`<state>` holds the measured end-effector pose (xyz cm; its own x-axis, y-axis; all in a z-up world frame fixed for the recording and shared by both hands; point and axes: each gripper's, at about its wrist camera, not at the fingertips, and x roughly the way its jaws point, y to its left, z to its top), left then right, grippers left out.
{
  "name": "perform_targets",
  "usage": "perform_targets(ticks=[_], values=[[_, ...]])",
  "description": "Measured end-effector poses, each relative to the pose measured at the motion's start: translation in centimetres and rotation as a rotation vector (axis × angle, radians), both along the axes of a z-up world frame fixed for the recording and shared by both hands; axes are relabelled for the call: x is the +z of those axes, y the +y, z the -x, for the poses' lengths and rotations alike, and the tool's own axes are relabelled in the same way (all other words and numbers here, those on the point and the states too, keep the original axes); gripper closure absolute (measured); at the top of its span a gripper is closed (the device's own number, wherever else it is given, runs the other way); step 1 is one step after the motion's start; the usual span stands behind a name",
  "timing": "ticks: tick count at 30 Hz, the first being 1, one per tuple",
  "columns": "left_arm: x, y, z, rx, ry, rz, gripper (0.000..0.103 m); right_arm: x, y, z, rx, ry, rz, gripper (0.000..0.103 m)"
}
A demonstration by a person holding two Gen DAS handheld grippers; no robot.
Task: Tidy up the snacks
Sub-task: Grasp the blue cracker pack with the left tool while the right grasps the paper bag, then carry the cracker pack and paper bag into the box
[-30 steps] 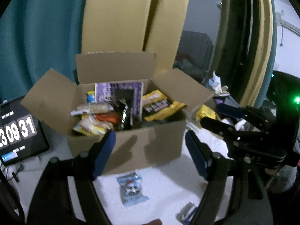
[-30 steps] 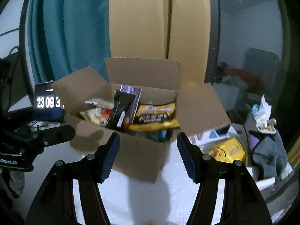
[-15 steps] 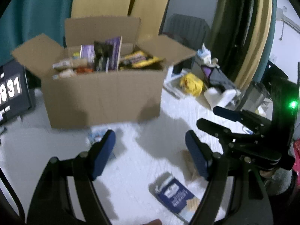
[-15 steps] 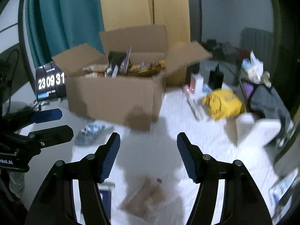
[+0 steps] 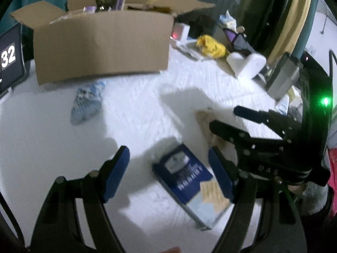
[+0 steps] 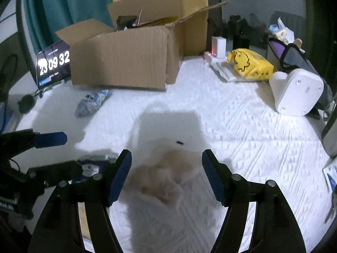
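Observation:
An open cardboard box (image 5: 101, 44) (image 6: 118, 63) with snack packs in it stands at the back of the white quilted surface. A dark blue flat snack box (image 5: 189, 181) lies between the fingers of my left gripper (image 5: 168, 170), which hangs open above it, apart from it. A pale, blurred clear bag (image 6: 166, 179) lies just ahead of my right gripper (image 6: 166, 170), whose jaws are opening with nothing pressed between them. A light blue snack pouch (image 5: 87, 102) (image 6: 91, 103) lies in front of the box. In the left wrist view the right gripper (image 5: 233, 118) hovers over the pale bag (image 5: 207, 124).
A tablet clock (image 6: 52, 64) leans left of the box. At the right lie a yellow bag (image 6: 250, 66), a white device (image 6: 297, 92) and a dark bag (image 6: 294, 57). A teal curtain and tan panels rise behind the box.
Both grippers have come down and back from over the box's open top toward the white surface. The blue flat box and the pale bag have come into view near the fingers. The right jaws stand wider.

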<state>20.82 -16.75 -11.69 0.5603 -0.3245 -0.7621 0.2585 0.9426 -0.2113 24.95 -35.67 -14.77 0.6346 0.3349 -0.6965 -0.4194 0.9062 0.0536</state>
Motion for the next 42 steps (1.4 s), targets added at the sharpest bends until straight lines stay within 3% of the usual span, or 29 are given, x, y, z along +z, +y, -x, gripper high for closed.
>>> perform_targets(ticks=[8,13,15,17,18,22,32,42], values=[[-1.9,-2.5,0.5,-0.021,0.063,-0.041,0.025,-0.6,-1.7,0.2,-0.001,0.028,-0.036,0.028],[-2.6,-4.4,0.7,-0.034,0.044,-0.124,0.025,-0.8,-2.9,0.1,0.006,0.06,-0.077,0.029],[-2.8,-5.1,0.7,-0.035,0.024,-0.168,0.025,-0.8,-3.4,0.2,0.01,0.064,-0.089,0.042],[-2.9,-5.3,0.5,-0.04,0.01,-0.187,0.025,-0.8,-4.0,0.3,0.003,0.067,-0.091,0.044],[-2.9,-5.5,0.5,-0.052,0.002,-0.183,0.026,-0.8,-4.2,0.4,0.003,0.067,-0.094,0.045],[-2.6,-5.8,0.3,-0.082,-0.013,-0.179,0.045,-0.7,-5.0,0.6,-0.003,0.061,-0.095,0.046],[-1.4,-6.1,0.3,-0.129,-0.042,-0.148,0.049,0.7,-5.4,0.8,-0.035,0.027,-0.082,0.047],[1.7,-2.5,-0.6,-0.105,-0.121,-0.106,0.05,3.9,-3.5,-0.2,-0.022,-0.032,-0.076,0.047]])
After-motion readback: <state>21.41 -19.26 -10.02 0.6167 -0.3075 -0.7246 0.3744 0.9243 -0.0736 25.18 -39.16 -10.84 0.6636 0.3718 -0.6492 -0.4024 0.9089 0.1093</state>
